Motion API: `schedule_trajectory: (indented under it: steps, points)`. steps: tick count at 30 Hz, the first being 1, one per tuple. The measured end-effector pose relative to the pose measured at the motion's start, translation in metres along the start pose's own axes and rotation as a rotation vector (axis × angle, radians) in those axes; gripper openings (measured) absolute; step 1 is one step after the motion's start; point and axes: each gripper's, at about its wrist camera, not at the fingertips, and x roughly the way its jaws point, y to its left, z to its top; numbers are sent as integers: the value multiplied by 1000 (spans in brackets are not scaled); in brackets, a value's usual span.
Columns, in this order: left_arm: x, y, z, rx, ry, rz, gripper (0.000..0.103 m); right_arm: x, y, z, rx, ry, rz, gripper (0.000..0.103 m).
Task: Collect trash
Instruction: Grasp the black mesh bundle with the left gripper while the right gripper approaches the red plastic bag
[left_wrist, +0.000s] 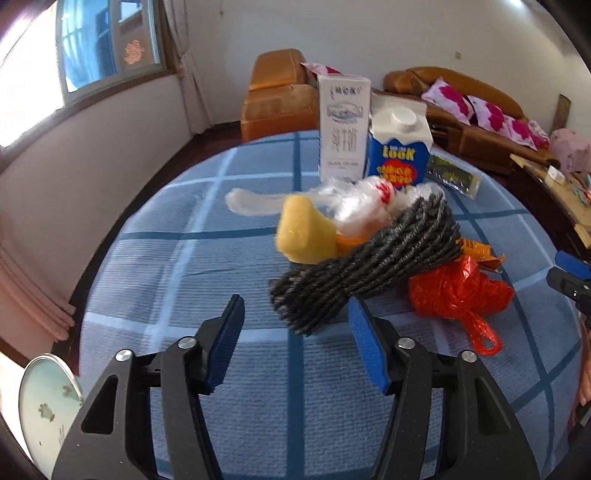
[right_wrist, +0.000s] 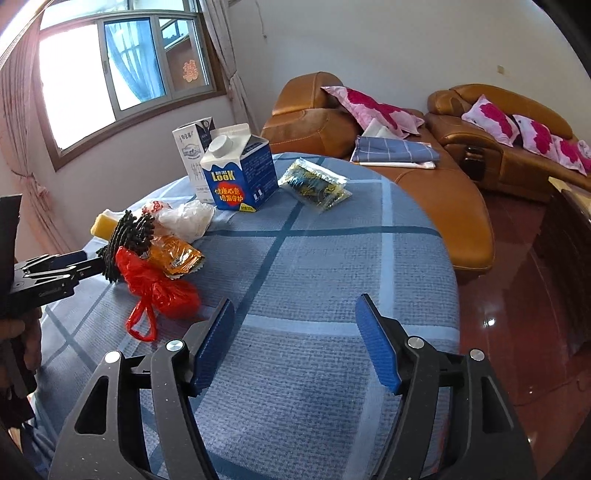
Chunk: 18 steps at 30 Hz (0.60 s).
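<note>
Trash lies on a round table with a blue checked cloth (left_wrist: 207, 266): a grey knitted bundle (left_wrist: 365, 258), a yellow sponge (left_wrist: 303, 230), a clear plastic bag (left_wrist: 354, 201), a red plastic bag (left_wrist: 458, 291), an orange wrapper (right_wrist: 175, 256), a blue milk carton (left_wrist: 400, 147), a white carton (left_wrist: 343, 129) and a dark snack packet (right_wrist: 314, 182). My left gripper (left_wrist: 295, 308) is open, its tips right at the near end of the grey bundle. My right gripper (right_wrist: 295, 306) is open and empty above bare cloth, right of the red bag (right_wrist: 155, 284).
Orange leather sofas (right_wrist: 424, 166) with pink cushions stand behind the table. A folded blue cloth (right_wrist: 395, 149) lies on one. A pale round lid or plate (left_wrist: 44, 402) shows at the lower left of the left wrist view. Red glossy floor (right_wrist: 517, 295) lies right of the table.
</note>
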Motion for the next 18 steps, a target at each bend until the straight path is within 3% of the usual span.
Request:
schedule_trajectory:
  steps: [3, 5, 12, 18]
  points:
    - [8, -2, 1, 9, 31, -34, 16, 2, 2, -1, -8, 2, -1, 68]
    - [8, -3, 2, 22, 28, -41, 2, 4, 3, -1, -7, 6, -1, 68]
    - [-10, 2, 0, 30, 6, -34, 1, 7, 4, 0, -2, 13, 2, 68]
    - [-60, 20, -12, 38, -39, 3, 1, 2, 8, 4, -2, 1, 1, 69]
